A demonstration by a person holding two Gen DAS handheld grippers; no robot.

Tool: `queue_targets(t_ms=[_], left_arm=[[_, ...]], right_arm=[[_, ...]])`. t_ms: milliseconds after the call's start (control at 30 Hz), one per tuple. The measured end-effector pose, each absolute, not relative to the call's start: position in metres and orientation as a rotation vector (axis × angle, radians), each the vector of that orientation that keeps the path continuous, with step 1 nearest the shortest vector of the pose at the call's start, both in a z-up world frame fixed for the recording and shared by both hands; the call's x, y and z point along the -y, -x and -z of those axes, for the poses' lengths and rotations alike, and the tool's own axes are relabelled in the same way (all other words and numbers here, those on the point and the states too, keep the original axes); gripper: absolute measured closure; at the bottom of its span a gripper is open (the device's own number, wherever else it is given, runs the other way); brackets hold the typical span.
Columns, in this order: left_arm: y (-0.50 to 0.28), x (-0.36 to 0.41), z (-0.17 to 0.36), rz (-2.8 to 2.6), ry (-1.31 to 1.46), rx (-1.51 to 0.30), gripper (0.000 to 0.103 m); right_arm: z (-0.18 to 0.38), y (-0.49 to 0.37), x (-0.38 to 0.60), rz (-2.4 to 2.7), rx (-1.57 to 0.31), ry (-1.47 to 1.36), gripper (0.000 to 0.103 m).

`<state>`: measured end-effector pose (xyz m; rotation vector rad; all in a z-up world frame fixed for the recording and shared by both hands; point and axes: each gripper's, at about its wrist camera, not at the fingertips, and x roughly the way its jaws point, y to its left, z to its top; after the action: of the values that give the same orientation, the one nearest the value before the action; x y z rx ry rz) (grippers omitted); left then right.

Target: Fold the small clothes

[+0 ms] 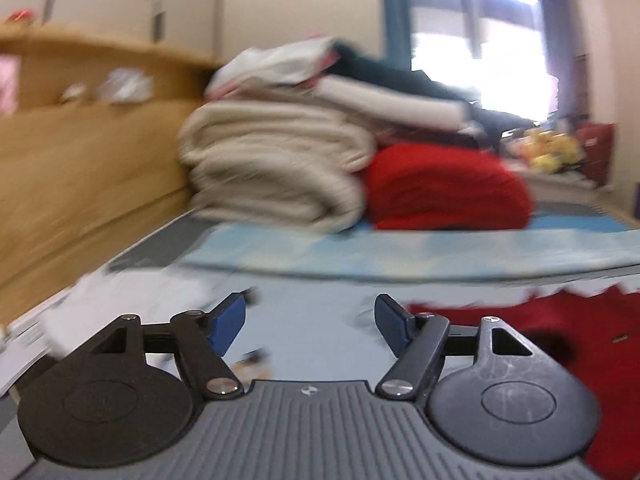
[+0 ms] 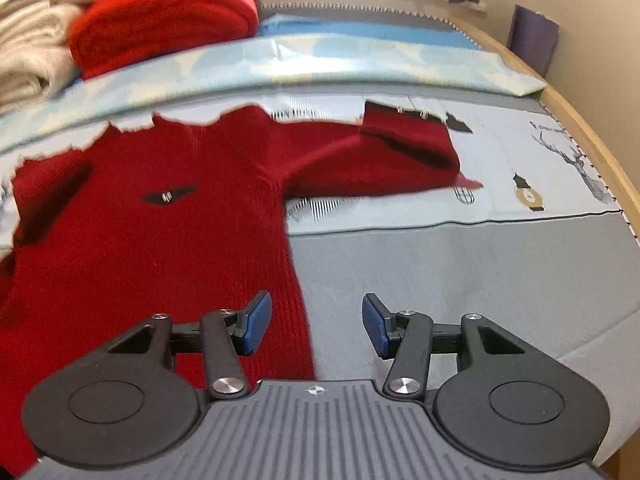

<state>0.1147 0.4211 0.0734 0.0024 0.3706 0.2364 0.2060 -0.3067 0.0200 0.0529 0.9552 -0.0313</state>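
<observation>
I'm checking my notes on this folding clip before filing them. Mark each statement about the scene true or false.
1. The red sweater lies spread out on the bed cover. True.
2. The right gripper clamps the sweater's hem. False: its jaws stand open, nothing pinched.
3. The left gripper is empty. True.
4. The folded red garment sits alone. False: it lies beside a cream folded pile.

A home bedroom: wooden-framed bed [image 2: 576, 128], printed bedcover [image 2: 520, 152], stacked folded blankets [image 1: 276, 168], window [image 1: 476, 36].
</observation>
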Motion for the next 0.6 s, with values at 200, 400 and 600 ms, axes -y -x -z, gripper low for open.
queue_targets(t_ms=[200,400,600], left_arm=[[-0.114,-0.299,-0.099,-0.079,-0.055,-0.419,0.022],[-0.102,-0.213,-0.08,0.011,-0.078,-0.528,0.021],[-0.088,-0.187,-0.034,0.051,-0.074,-0.597,0.09]], right_arm=[[-0.035,-0.183,0.319,0.001,-0.874,-0.111,0.05],[-0.037,-0.156,0.336,-0.025,-0.81,-0.086,0.051],[-0.02,-0.134,0.349,-0.042,-0.804,-0.073,0.053]])
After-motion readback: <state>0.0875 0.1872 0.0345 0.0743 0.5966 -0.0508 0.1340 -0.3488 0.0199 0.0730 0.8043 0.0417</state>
